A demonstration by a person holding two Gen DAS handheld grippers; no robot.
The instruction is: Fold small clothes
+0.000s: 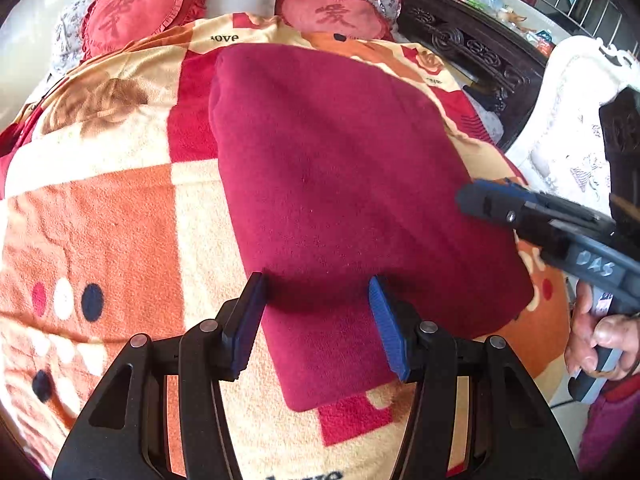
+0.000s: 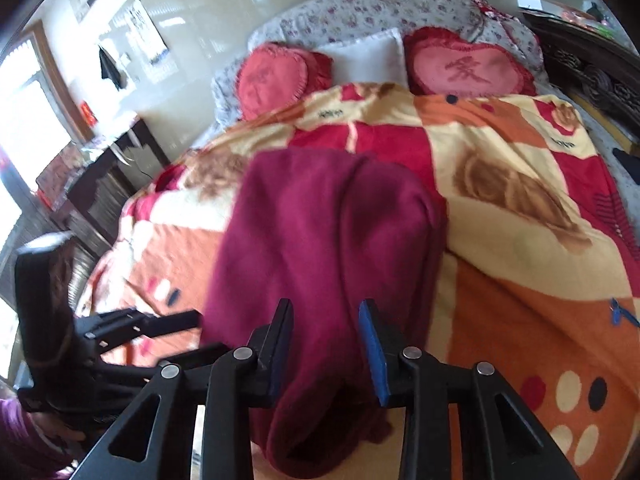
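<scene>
Left gripper [image 1: 316,320] jaws apart over maroon garment [image 1: 340,184], checked blanket [image 1: 104,208], heart pillows [image 1: 136,12]

Maroon garment [image 2: 328,248] on patterned blanket [image 2: 520,240] (jaws spread above it).

The left gripper [image 1: 316,292] points forward with its jaws spread apart. The right gripper [image 2: 325,312] also has parted jaws, its handle held by the right hand [image 1: 600,336].
</scene>
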